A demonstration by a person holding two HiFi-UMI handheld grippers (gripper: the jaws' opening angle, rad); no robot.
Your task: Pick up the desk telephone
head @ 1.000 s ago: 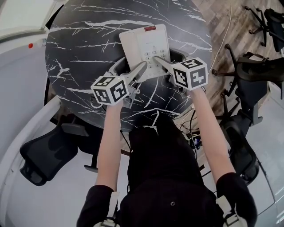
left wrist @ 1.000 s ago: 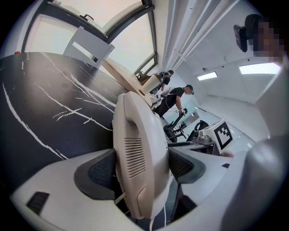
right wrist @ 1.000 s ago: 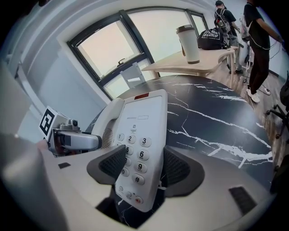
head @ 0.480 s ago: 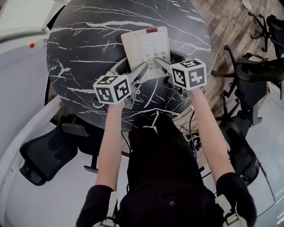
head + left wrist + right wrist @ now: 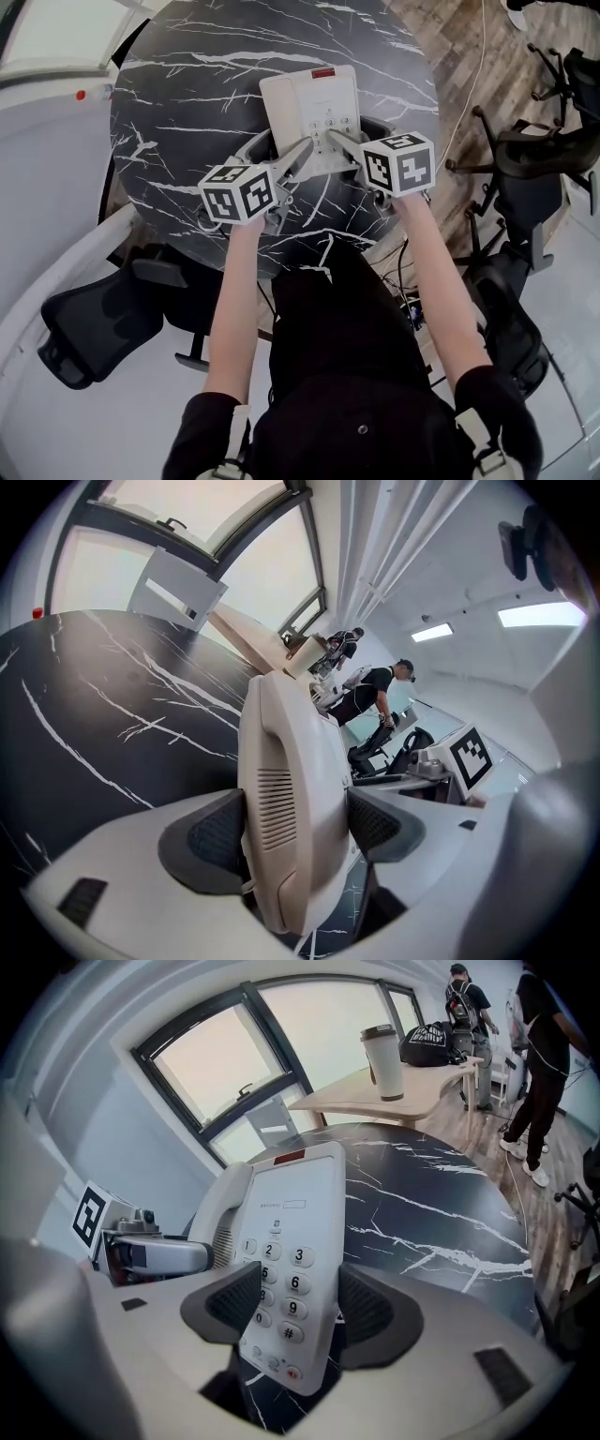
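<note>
The white desk telephone [image 5: 311, 103] lies on the near side of the round black marble table [image 5: 187, 103], keypad up, handset along its left side. My left gripper [image 5: 298, 150] is shut on the phone's near left part. In the left gripper view the handset side of the telephone [image 5: 286, 789] fills the left gripper [image 5: 295, 832], both pads against it. My right gripper [image 5: 336, 139] is shut on the near right part. In the right gripper view the keypad end of the telephone [image 5: 291, 1260] sits in the right gripper [image 5: 286, 1309]. The phone's near edge appears raised off the table.
Black office chairs stand at the lower left [image 5: 94, 328] and at the right [image 5: 534, 159] on the wood floor. A paper cup [image 5: 382, 1049] stands on a wooden table [image 5: 375, 1096] beyond. People [image 5: 539, 1054] stand in the background.
Both grippers stay shut on the telephone, with the same hold. The head view has shifted a little, and the phone and grippers sit slightly higher in it.
</note>
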